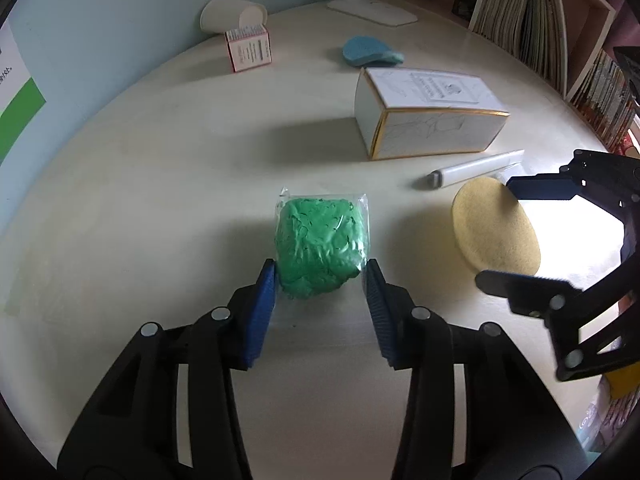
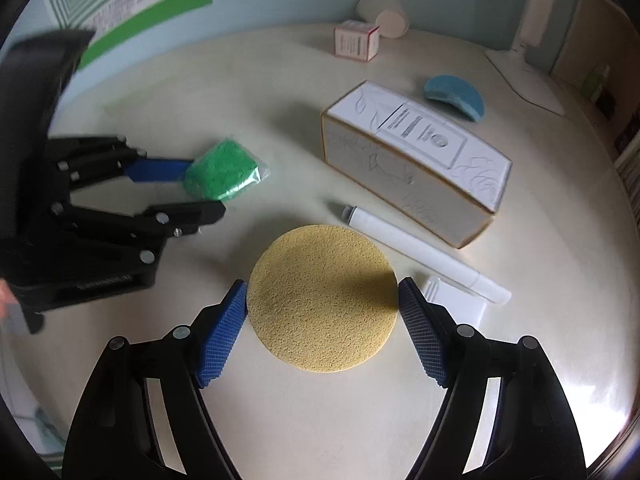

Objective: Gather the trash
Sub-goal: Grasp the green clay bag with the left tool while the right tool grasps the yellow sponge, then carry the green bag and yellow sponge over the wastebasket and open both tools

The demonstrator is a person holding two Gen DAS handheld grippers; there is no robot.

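A green lump in a clear plastic bag (image 1: 320, 246) lies on the cream table; it also shows in the right wrist view (image 2: 220, 172). My left gripper (image 1: 320, 276) is open with its blue pads on either side of the bag's near end. A round yellow sponge (image 2: 322, 296) lies flat on the table; it also shows in the left wrist view (image 1: 494, 226). My right gripper (image 2: 322, 300) is open and straddles the sponge, its pads at the sponge's left and right edges.
A white gold-edged box (image 1: 428, 116) lies on its side beyond the bag. A white marker (image 2: 420, 254) lies beside the sponge. A blue sponge (image 1: 370, 52), a small pink-edged box (image 1: 248, 48), a tipped paper cup (image 1: 230, 14) and a lamp base (image 1: 372, 10) sit farther back. Bookshelves (image 1: 540, 24) stand at the right.
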